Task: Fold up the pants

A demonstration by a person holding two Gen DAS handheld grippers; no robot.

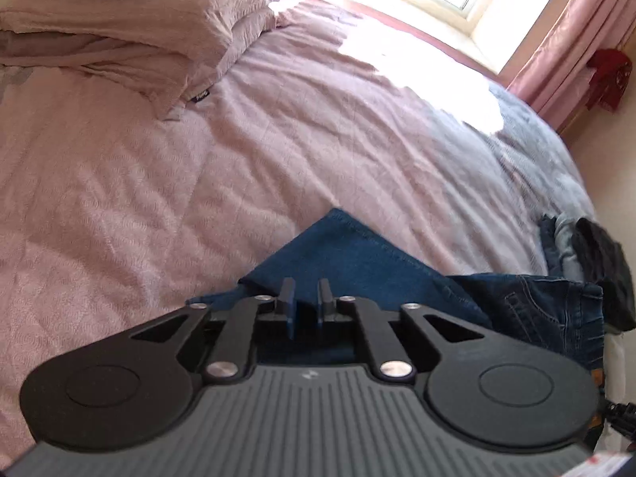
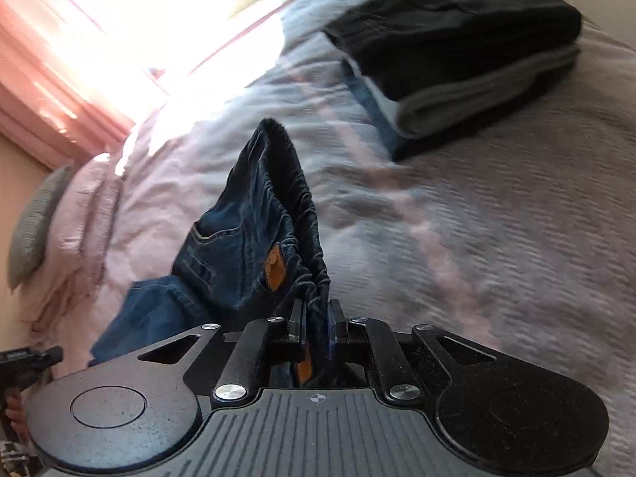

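Dark blue jeans (image 1: 349, 254) lie on the pink bedspread (image 1: 159, 183). My left gripper (image 1: 306, 298) is low over a lighter blue leg panel, its fingers close together with denim between them, shut on the fabric. In the right wrist view the jeans (image 2: 254, 214) rise from the bed, with the elastic waistband and a tan leather patch (image 2: 274, 268) showing. My right gripper (image 2: 317, 318) is shut on that gathered waistband, which runs up and away from the jaws. The waist end with its pocket stitching (image 1: 548, 310) shows at the right of the left wrist view.
A stack of folded clothes (image 2: 457, 51), black on top and grey beneath, sits on the bed (image 2: 497, 218) beyond my right gripper; the same stack (image 1: 588, 254) lies at the bed's right edge. Pillows (image 1: 131, 31) are at the head, pink curtains (image 1: 564, 51) by the bright window.
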